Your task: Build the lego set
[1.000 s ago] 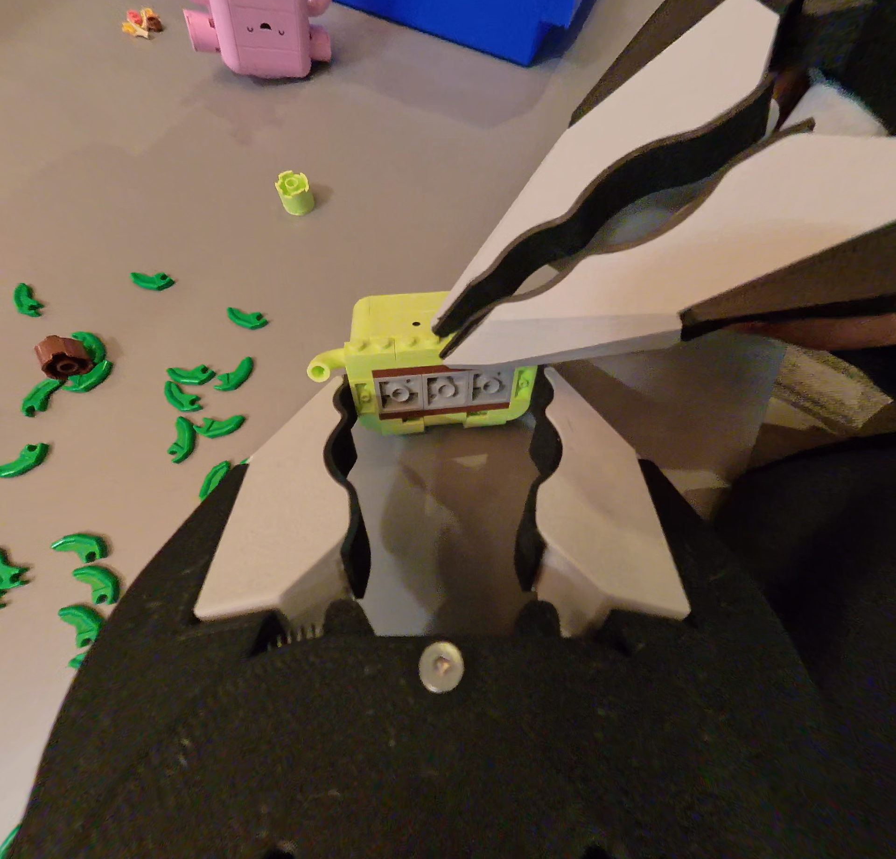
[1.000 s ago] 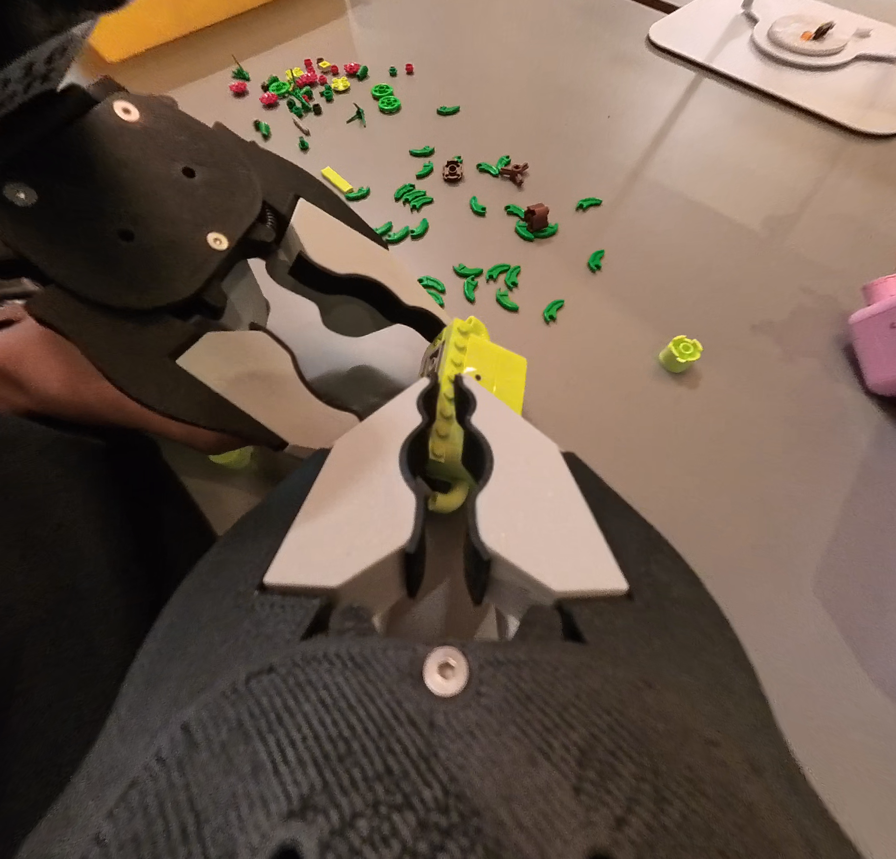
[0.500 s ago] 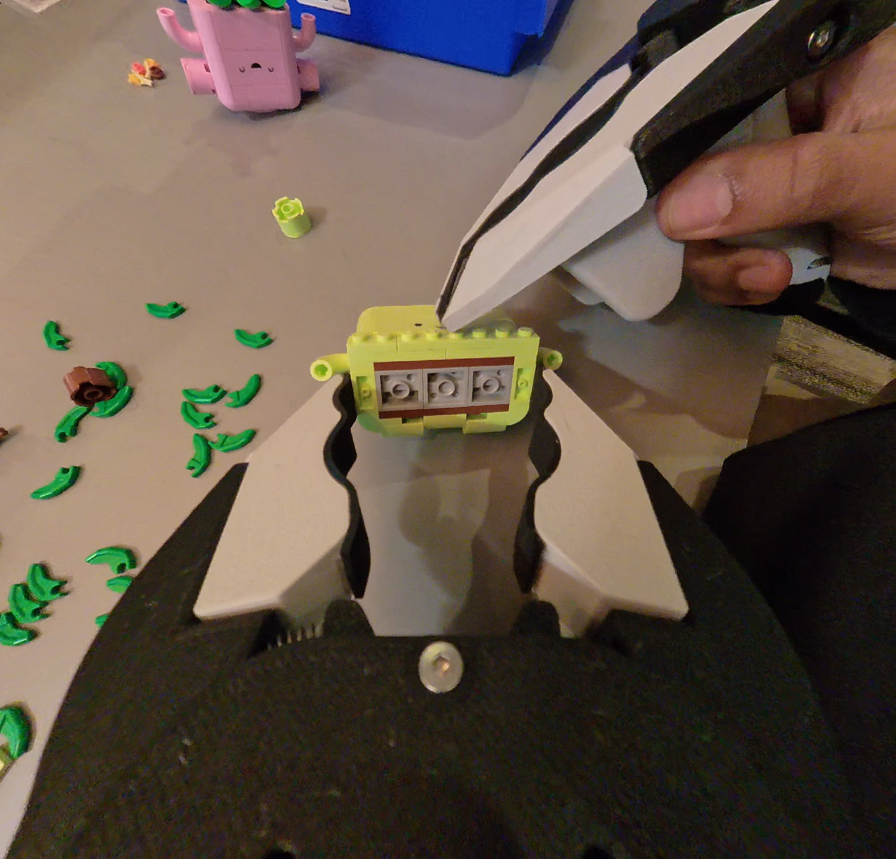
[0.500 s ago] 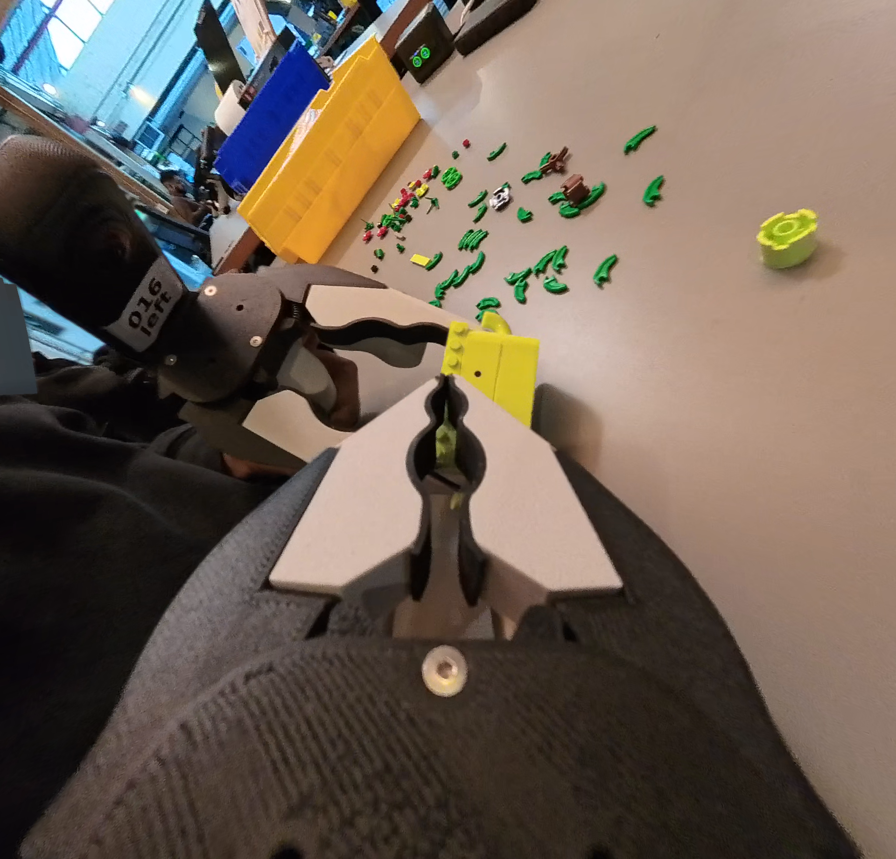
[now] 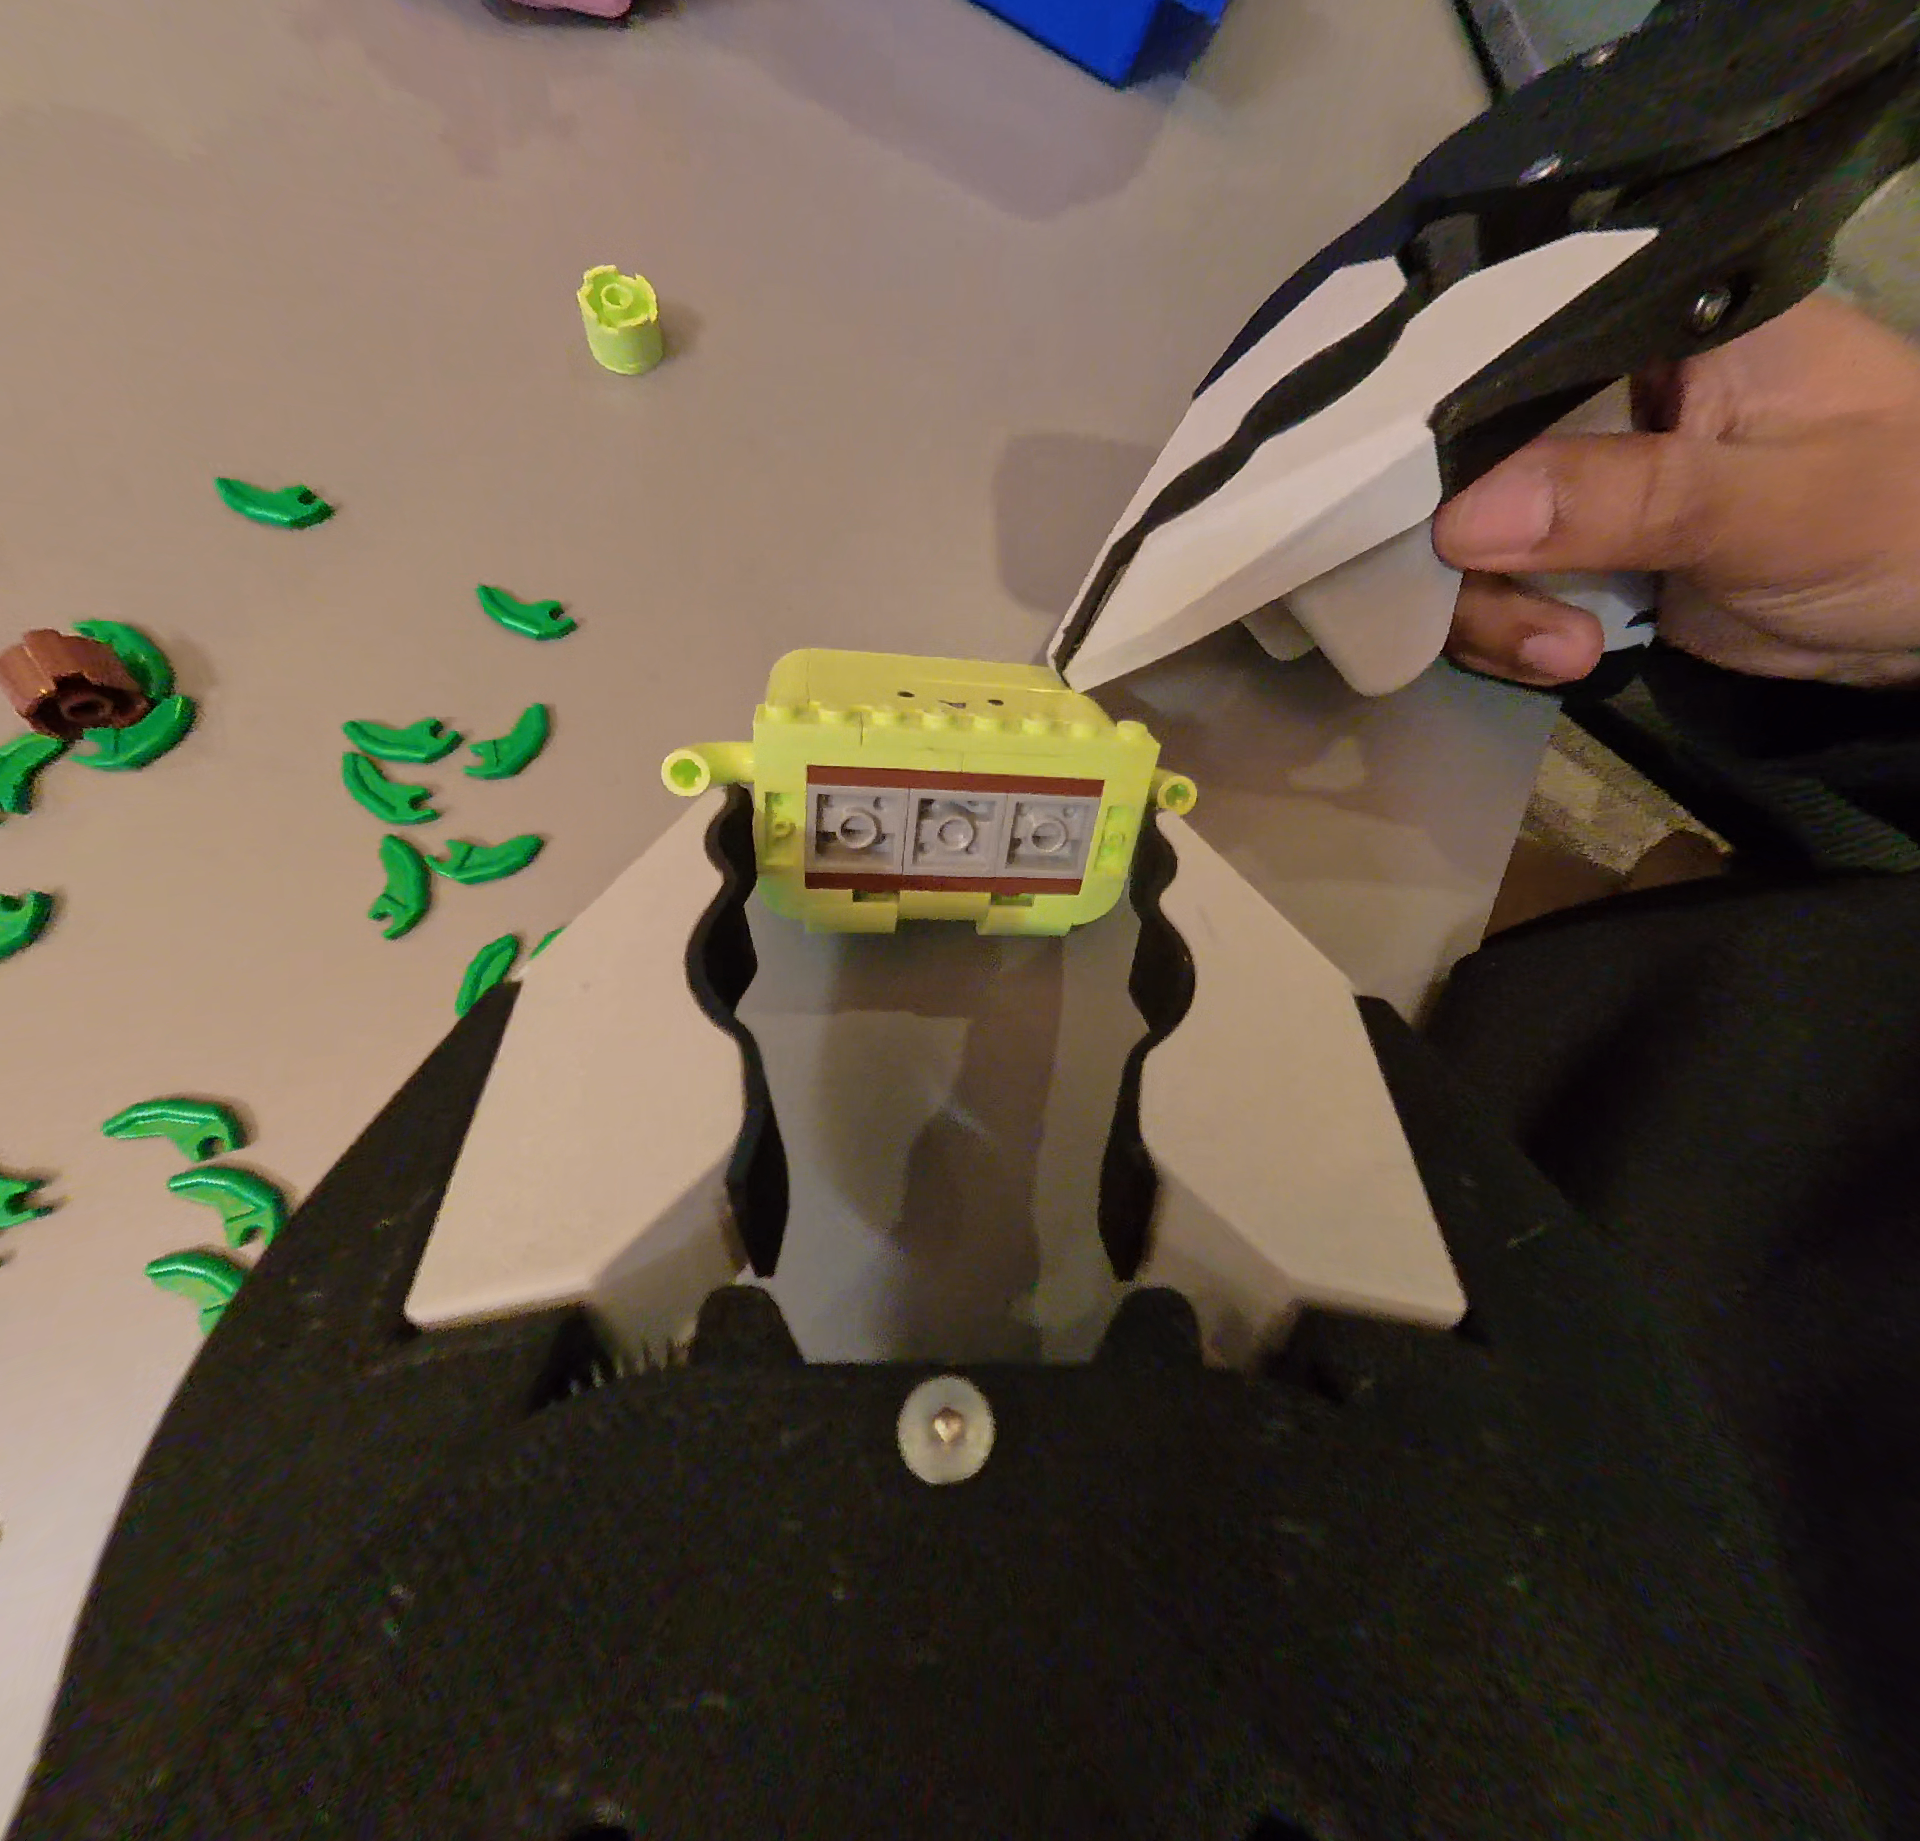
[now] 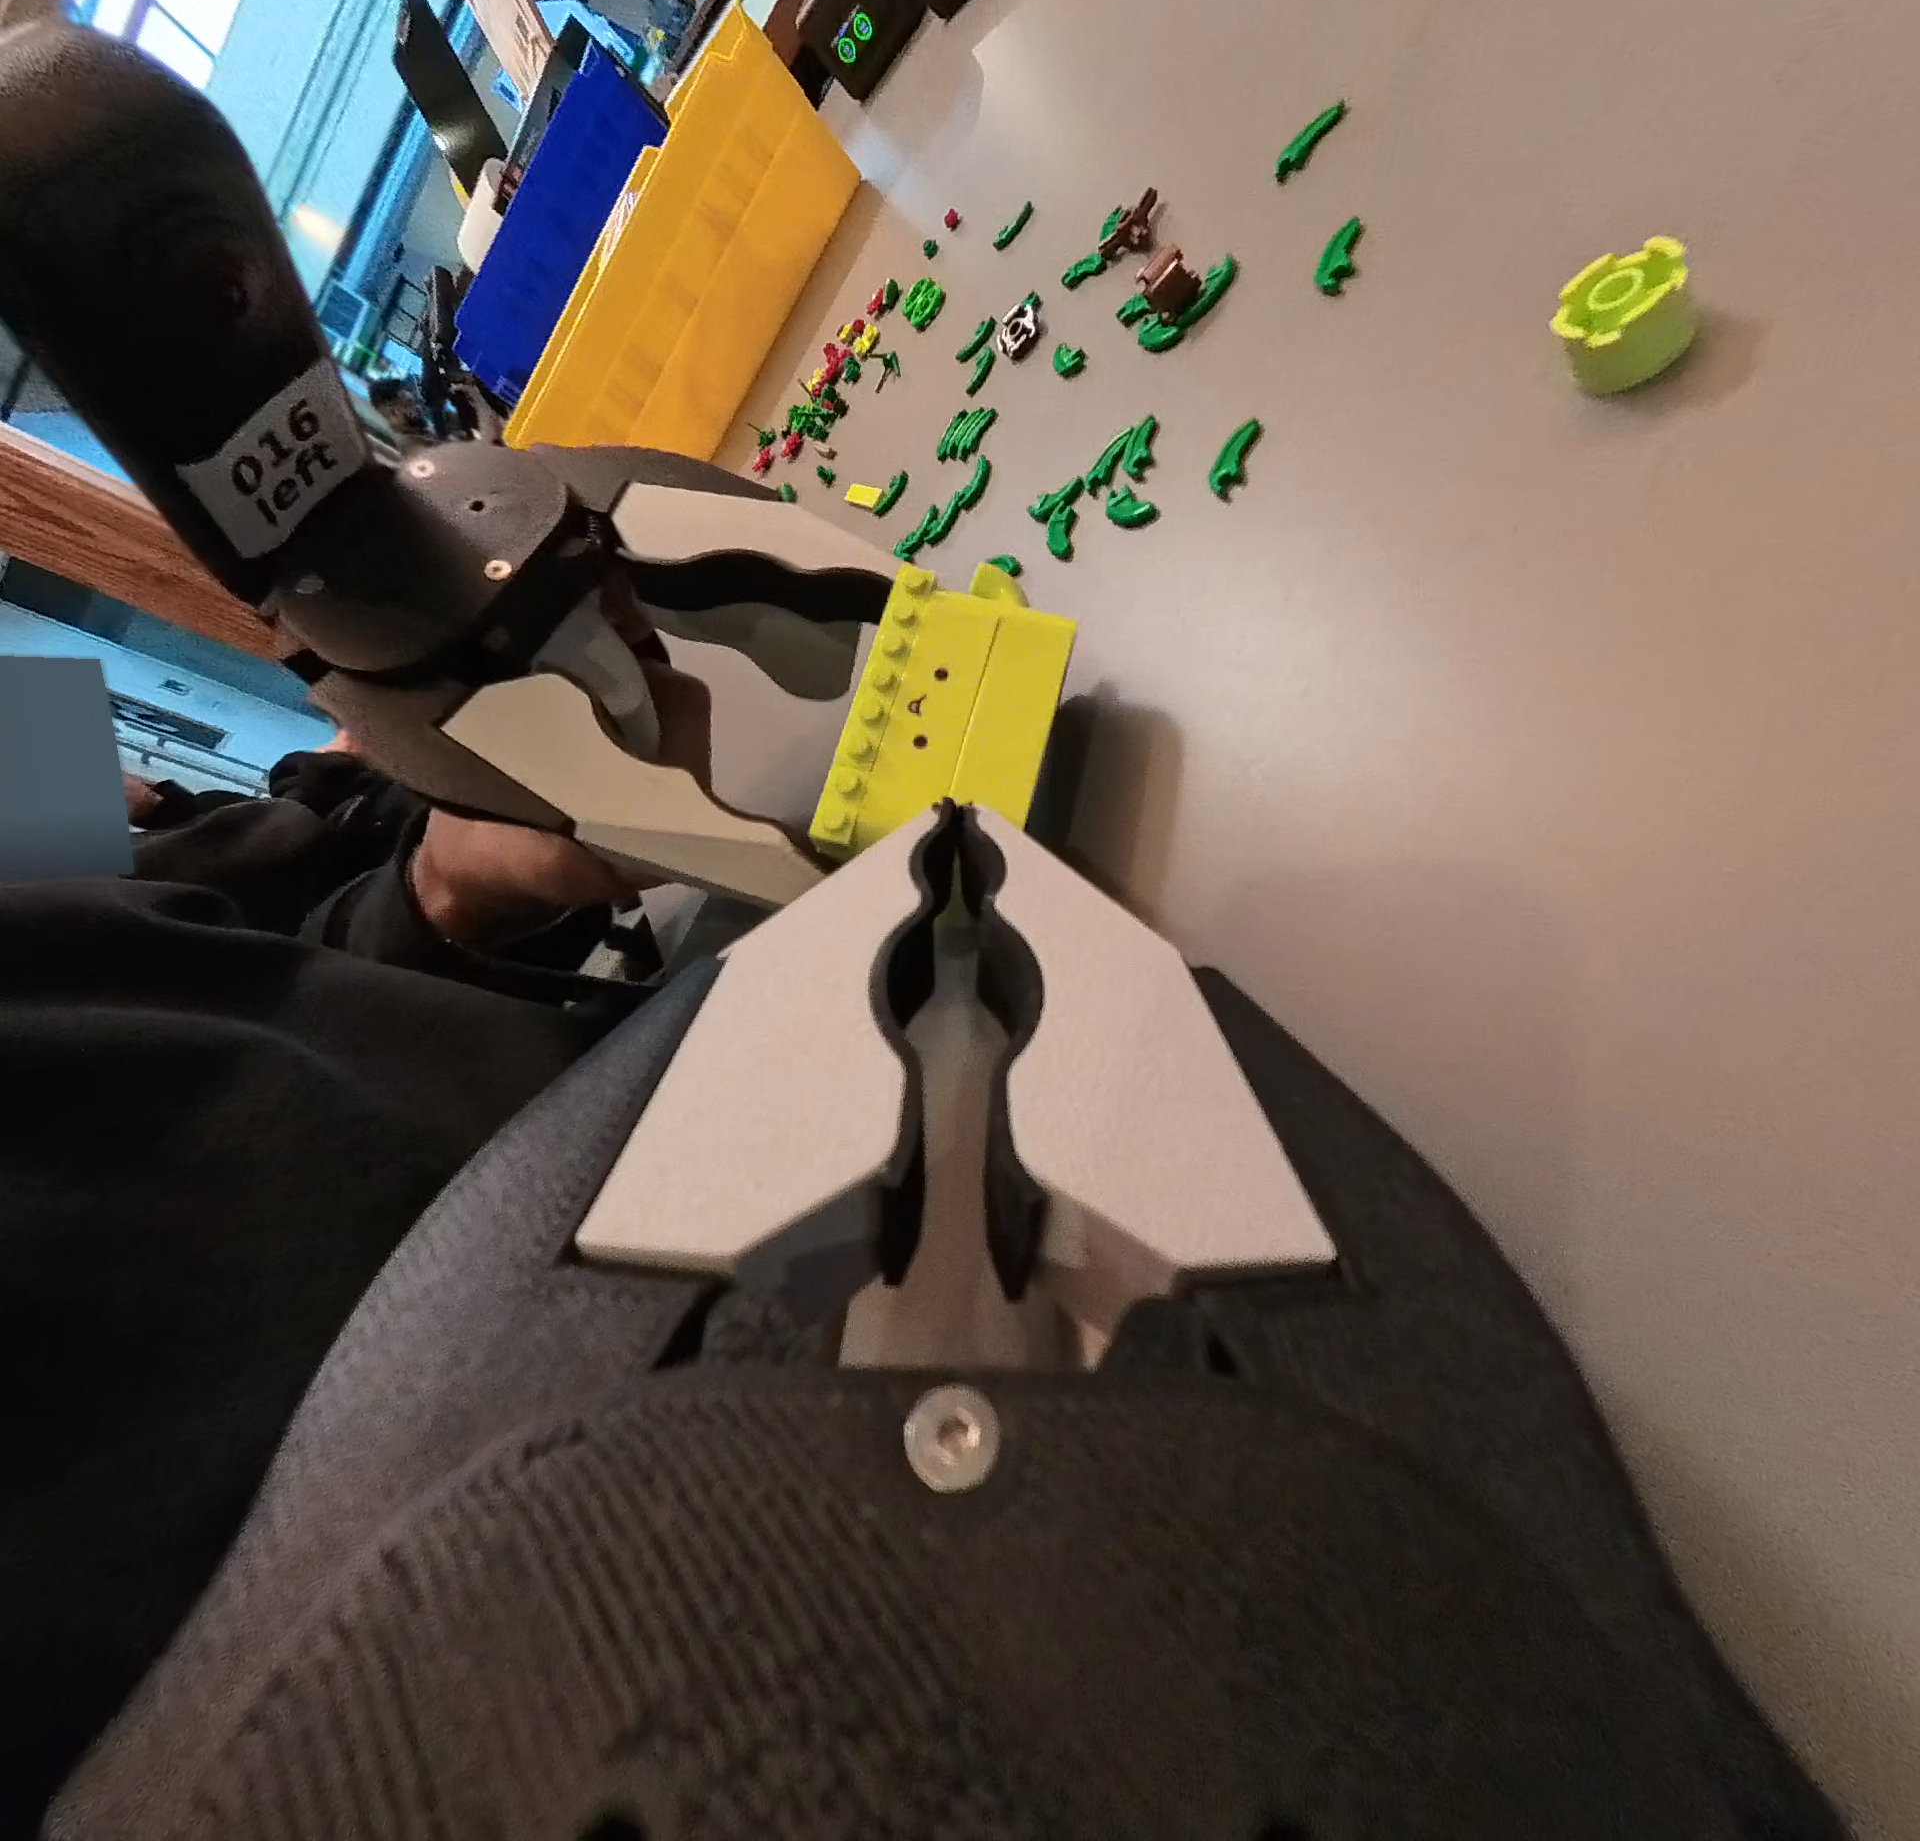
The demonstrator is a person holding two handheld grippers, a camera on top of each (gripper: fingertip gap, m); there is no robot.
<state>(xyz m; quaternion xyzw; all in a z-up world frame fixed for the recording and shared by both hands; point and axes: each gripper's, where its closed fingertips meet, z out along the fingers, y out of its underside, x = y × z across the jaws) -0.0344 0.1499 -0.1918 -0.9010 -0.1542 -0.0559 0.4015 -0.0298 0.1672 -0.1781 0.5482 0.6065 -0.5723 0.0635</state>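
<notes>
Left wrist view shows our left tongs (image 5: 940,846) clamped across the lime-green boxy lego body with the grey studded panel framed in brown (image 5: 951,804), at the centre of the frame, resting on or just above the grey counter (image 5: 831,233); which, we cannot tell. The pads meet its two side walls, just under the small curled arms that stick out left and right.

Our right tongs (image 5: 1070,653) come in from the upper right, pinched together and holding nothing that we can see, their tip touching the body's top rear corner. In the right wrist view these tongs (image 6: 954,817) appear closed at the lower centre, nose against the yellow-green block (image 6: 951,695).

We judge the body light and rigid, but its smooth plastic walls are slippery and its joints are only pressed together. Flat opposing sides are the place to grip, not the thin curled arms, which could snap off.

A loose lime-green round brick (image 5: 620,321) stands in the upper left, and curved green leaf pieces (image 5: 416,804) and a brown round piece (image 5: 62,679) lie scattered along the left edge.
</notes>
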